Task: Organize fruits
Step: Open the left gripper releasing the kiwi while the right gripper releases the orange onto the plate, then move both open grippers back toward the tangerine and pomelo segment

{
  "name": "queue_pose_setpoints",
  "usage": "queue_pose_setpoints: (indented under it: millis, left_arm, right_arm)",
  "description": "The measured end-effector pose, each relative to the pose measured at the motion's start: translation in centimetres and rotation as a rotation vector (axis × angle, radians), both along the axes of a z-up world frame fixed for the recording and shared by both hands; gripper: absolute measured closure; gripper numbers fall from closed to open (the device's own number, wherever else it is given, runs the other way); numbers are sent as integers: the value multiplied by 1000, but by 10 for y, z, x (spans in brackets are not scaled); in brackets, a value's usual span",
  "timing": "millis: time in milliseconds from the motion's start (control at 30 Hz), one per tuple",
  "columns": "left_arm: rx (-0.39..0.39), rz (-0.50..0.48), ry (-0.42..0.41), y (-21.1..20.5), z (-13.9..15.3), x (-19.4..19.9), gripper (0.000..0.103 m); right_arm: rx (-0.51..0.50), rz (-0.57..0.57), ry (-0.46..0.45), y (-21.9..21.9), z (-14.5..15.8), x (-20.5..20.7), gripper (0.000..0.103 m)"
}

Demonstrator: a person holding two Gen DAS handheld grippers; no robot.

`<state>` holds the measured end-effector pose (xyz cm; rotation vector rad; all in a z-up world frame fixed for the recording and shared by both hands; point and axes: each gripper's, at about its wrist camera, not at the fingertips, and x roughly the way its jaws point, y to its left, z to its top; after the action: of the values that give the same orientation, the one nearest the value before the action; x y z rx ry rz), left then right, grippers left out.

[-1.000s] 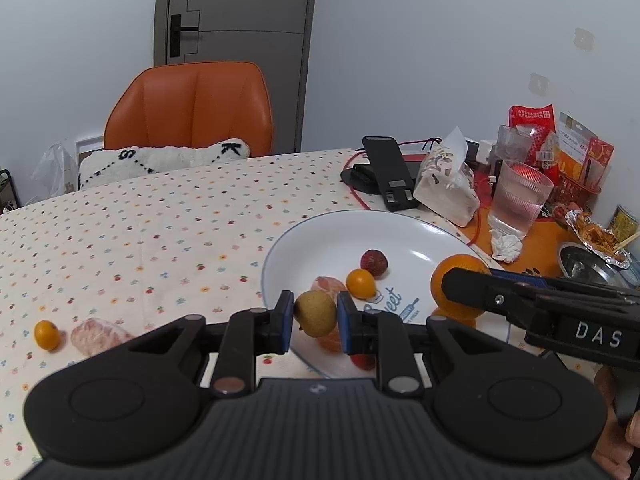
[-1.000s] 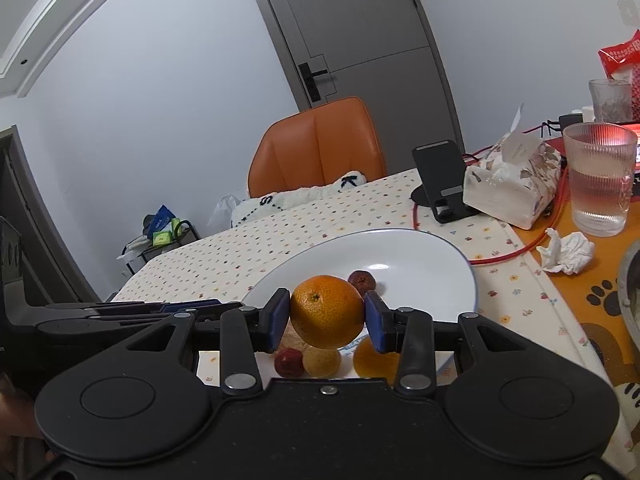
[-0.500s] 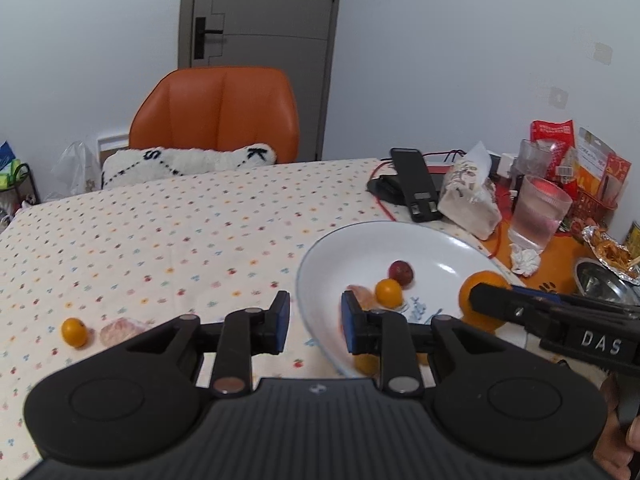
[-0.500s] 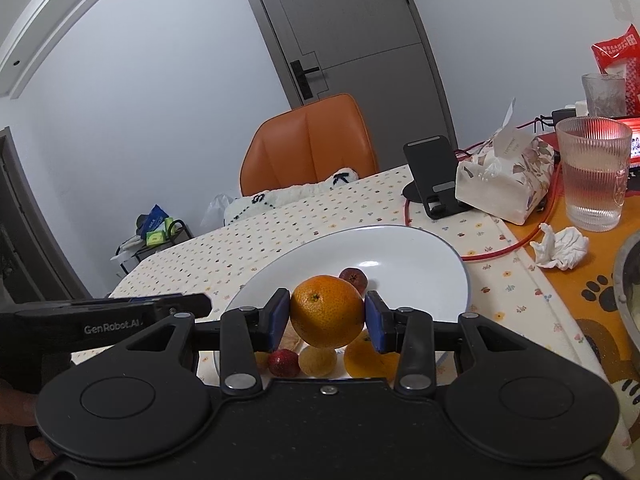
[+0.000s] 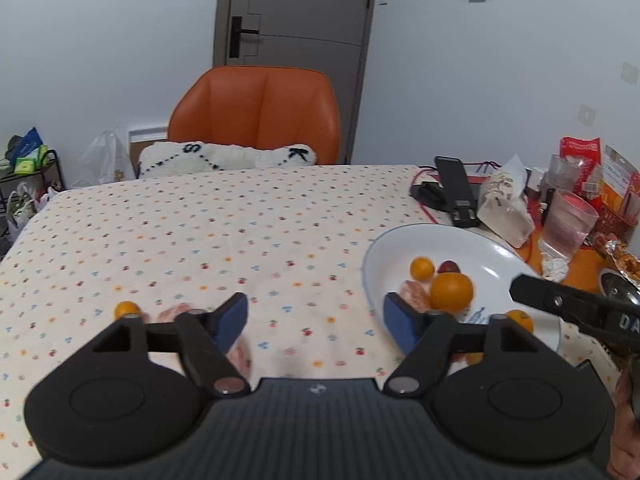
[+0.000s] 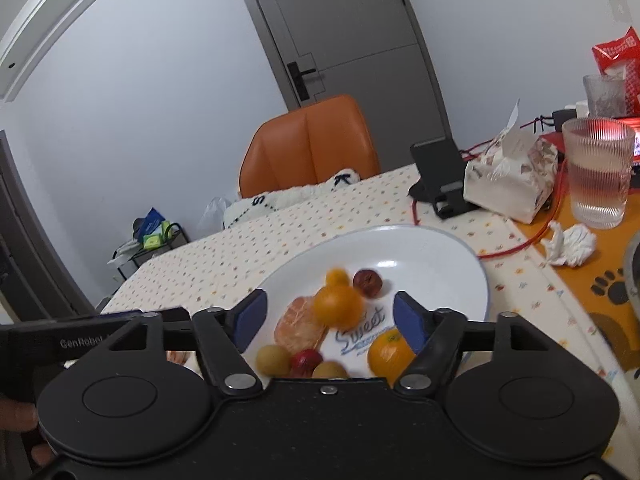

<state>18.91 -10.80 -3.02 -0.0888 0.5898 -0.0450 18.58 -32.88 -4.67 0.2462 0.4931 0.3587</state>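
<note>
My left gripper [image 5: 316, 318] is spread wide with nothing between the pads, over bare dotted tablecloth [image 5: 208, 232]; there's open room ahead to the far edge. A small orange [image 5: 126, 309] and a peeled piece [image 5: 172, 313] lie just beside its left finger. My right gripper [image 6: 330, 312] is also spread wide and empty, over the white plate [image 6: 440, 256]. A blurred orange [image 6: 337, 306] sits between its fingers, above the plate centre (round, no long axis I can call). Other fruit clusters at the plate's near rim. Plate print reads "Sweet". The grippers read "GenRobot" and "DA…". A glass [image 6: 598, 172] and tissue pack [image 6: 510, 178] crowd the right side.
</note>
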Motion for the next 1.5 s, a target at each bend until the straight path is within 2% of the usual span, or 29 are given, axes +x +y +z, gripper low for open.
queue_pose_setpoints:
  millis: [300,767,1500]
  left_arm:
    - [-18,56,8,23,-5,-10,22]
    - [-46,131,8,68,-8,-31,21]
    - [-112,193,43,133,-27,-31,21]
  right_arm:
    - [-9,24,23,14,-2,-2,29]
    - [-46,143,5,69,2,-6,27]
    - [-125,250,50,150,-8,10,28]
